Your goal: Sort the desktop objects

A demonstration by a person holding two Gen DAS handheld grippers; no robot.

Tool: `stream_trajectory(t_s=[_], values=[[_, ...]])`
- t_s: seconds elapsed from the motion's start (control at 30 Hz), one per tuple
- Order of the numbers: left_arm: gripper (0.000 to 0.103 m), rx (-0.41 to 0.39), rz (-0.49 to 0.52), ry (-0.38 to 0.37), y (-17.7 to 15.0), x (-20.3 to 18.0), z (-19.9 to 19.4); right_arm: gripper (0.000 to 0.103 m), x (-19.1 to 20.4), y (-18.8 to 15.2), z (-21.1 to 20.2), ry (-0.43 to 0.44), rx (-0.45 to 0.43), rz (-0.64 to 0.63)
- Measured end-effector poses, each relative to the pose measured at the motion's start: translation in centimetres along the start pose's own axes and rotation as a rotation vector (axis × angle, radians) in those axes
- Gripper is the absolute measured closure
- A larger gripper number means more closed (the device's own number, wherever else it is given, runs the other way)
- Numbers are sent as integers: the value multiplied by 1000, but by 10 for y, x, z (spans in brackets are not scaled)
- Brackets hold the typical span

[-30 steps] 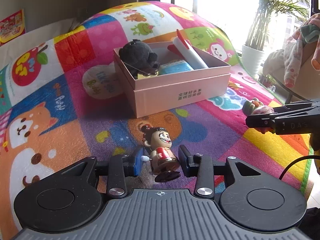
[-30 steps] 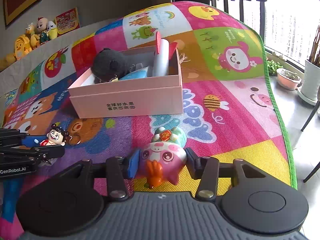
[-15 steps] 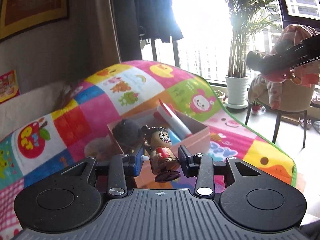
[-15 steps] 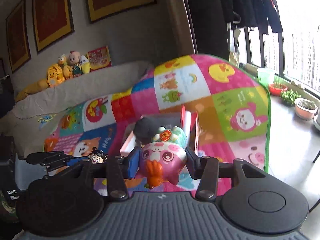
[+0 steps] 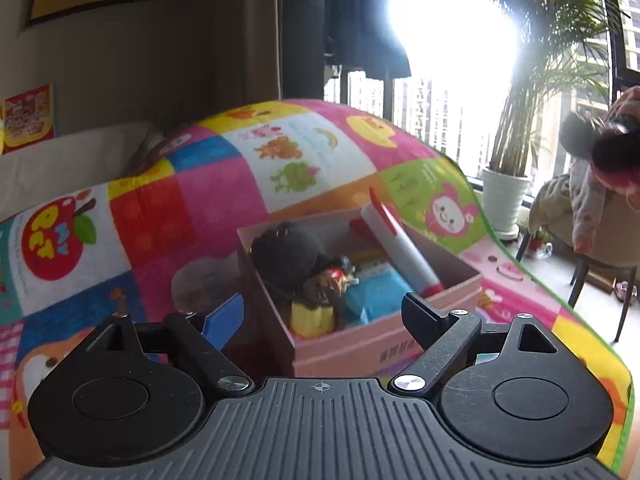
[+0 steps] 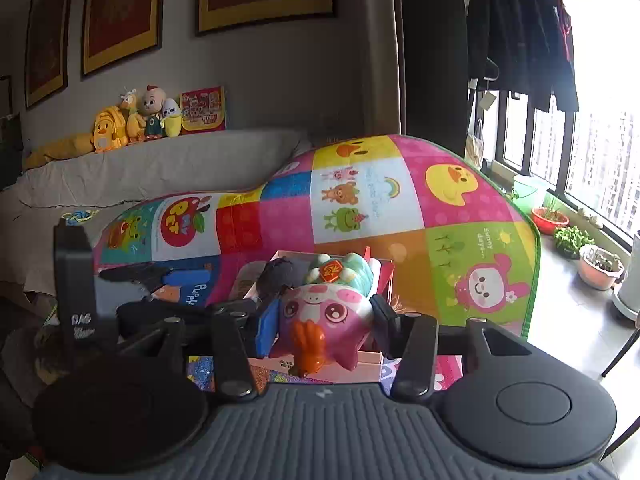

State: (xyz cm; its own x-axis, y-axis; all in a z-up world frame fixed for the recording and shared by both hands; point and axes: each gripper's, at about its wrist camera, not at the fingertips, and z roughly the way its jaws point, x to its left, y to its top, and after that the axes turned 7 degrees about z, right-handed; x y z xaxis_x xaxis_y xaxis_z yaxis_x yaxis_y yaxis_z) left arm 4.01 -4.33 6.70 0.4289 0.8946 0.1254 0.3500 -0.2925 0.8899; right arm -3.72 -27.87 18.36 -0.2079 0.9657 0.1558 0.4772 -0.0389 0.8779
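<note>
We are holding the left gripper [image 5: 322, 314] spread wide and empty over the pink box [image 5: 384, 346]; the little figurine [image 5: 326, 282] is lying inside it against the dark plush [image 5: 286, 254]. Our right gripper [image 6: 324, 320] is clamping the pink pig toy [image 6: 326, 320] by its flanks above the box; it is looking like hard, glossy, light plastic, so likely slippery.

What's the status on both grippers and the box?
Left gripper open, empty, over the pink box. Boy figurine lies in the box beside black plush. Right gripper shut on pig toy, above box. Nothing blocking.
</note>
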Motion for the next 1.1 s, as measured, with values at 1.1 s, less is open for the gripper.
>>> stream_trajectory(t_s=[1.1], values=[[3,-4,-250,-94,-61,46,-11,78,14,9,266,-52,466,263]])
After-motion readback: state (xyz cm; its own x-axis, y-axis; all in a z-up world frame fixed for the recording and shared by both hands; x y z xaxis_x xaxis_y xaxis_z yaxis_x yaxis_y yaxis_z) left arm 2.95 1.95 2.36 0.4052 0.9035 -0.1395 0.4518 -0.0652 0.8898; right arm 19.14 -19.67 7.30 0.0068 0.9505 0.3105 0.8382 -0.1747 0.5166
